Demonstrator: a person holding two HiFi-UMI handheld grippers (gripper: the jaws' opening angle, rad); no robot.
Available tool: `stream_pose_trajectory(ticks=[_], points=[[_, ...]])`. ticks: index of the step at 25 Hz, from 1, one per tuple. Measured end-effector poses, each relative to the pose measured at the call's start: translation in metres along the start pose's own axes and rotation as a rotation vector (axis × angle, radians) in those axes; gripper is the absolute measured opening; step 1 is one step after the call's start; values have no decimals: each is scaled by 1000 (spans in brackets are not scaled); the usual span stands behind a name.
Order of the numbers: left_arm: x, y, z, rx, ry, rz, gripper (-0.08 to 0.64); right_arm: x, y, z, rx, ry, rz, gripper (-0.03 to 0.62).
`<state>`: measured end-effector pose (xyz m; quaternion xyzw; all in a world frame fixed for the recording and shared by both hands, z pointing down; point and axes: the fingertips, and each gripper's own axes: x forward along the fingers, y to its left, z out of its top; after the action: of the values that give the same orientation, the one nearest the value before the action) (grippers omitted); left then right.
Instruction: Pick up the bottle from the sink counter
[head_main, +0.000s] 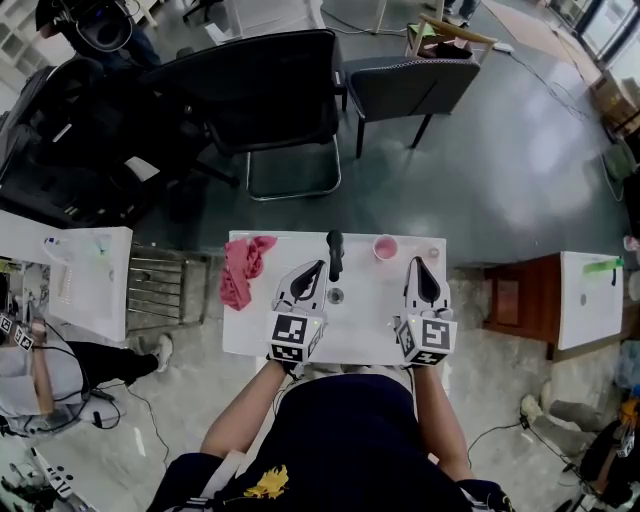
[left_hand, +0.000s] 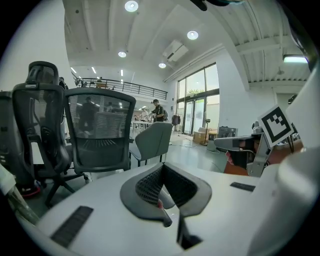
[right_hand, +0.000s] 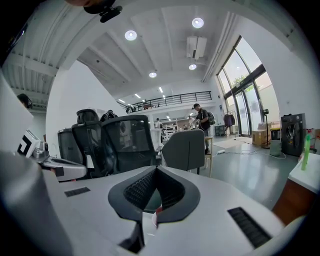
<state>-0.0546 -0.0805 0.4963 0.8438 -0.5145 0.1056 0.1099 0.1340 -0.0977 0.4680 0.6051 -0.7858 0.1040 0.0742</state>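
1. One white surface carries all the small things, and the person stands at its near edge.
2. One bottle, dark and upright, stands near the middle of the surface's far edge. Neither claw grips it.
3. One pink cup stands at the surface's far edge, right of the middle.
4. One red cloth lies crumpled at the surface's far-left corner.
5. One small round grey thing sits at about the surface's middle. It is too small to tell what it is.
6. There are two claws, one in each of the person's hands, and both are over the surface.
7. The left claw reaches from the near edge over the surface's left-middle part, its tip toward the far edge. In the left gripper view this claw is clenched, its jaws pressed together with nothing between them.
8. The right claw reaches from the near edge over the surface's right part. In the right gripper view this claw is likewise clenched and empty.
9. Two chairs stand on the floor beyond the surface's far edge. One is a black mesh chair past the far-left part, and one is a grey chair past the far-right part.
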Motion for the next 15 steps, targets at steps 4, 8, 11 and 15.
stream_pose_trajectory(ticks=[4, 8, 11, 15], points=[[12, -15, -4, -1, 12, -40, 18, 4, -4, -8, 3, 20, -2, 26], [22, -27, -8, 5, 30, -74, 18, 8, -10, -16, 6, 40, -9, 26], [29, -34, -9, 8, 42, -94, 18, 11, -14, -22, 12, 54, -13, 26], [37, -39, -15, 9, 56, -107, 18, 13, -20, -29, 17, 65, -18, 26]])
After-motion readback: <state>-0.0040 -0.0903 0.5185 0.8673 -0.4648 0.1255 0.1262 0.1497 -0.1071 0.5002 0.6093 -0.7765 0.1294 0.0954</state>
